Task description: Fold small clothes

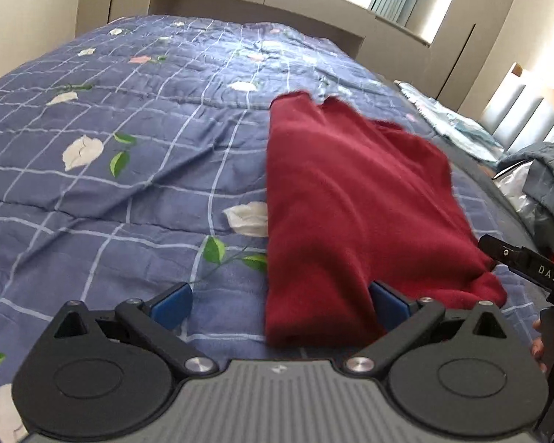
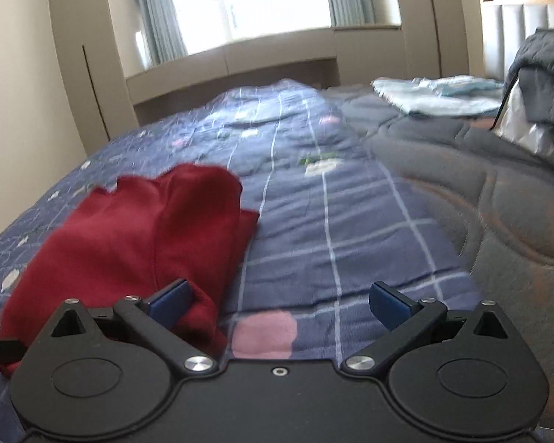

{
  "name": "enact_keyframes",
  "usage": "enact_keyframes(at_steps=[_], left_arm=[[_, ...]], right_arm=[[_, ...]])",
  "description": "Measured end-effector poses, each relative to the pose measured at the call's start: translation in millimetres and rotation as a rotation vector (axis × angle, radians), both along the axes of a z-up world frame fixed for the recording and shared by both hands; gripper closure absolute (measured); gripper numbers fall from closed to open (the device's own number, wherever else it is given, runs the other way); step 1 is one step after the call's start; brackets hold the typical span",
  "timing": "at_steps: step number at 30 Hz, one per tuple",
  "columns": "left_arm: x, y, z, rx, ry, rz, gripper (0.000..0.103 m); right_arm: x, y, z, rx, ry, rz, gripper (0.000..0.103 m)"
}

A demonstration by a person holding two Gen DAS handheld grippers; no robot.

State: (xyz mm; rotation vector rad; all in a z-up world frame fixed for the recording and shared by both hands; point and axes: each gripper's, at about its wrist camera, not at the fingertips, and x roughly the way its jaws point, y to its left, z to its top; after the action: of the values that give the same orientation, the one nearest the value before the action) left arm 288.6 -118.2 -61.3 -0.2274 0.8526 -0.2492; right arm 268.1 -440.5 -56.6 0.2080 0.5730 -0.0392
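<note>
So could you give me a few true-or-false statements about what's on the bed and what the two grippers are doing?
1. The red garment lies on a blue checked quilt. True.
2. The left gripper is clamped shut on the garment. False: its jaws stand wide open.
3. The right gripper is open. True.
4. The garment is hanging in the air. False: it rests on the quilt.
5. A window is beyond the bed. True.

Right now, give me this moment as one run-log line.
left gripper: open, empty | right gripper: open, empty | red garment: partly folded on quilt
</note>
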Motion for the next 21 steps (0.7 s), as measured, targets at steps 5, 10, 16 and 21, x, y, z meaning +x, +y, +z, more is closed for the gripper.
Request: enact_keyframes(at_steps=[5, 10, 16, 21], left_arm=[[-5, -1, -3, 0.016, 0.013, -0.018, 0.001], [-9, 4, -6, -0.008, 0.019, -0.022, 0.001], [-13, 3, -6, 0.022, 0.010, -0.036, 0.001], [-5, 10, 12, 0.053, -0.020, -0.025, 0.000]], right_arm=[[-16, 24, 7, 0.023, 0.045, 0.100, 0.001], [-32, 32, -13, -0.051, 0.163, 0.022, 0.001], [-42, 36, -12, -0.076, 0.134, 0.011, 0.001], [-43, 22, 16, -0.047, 0.001, 0.018, 0.001]])
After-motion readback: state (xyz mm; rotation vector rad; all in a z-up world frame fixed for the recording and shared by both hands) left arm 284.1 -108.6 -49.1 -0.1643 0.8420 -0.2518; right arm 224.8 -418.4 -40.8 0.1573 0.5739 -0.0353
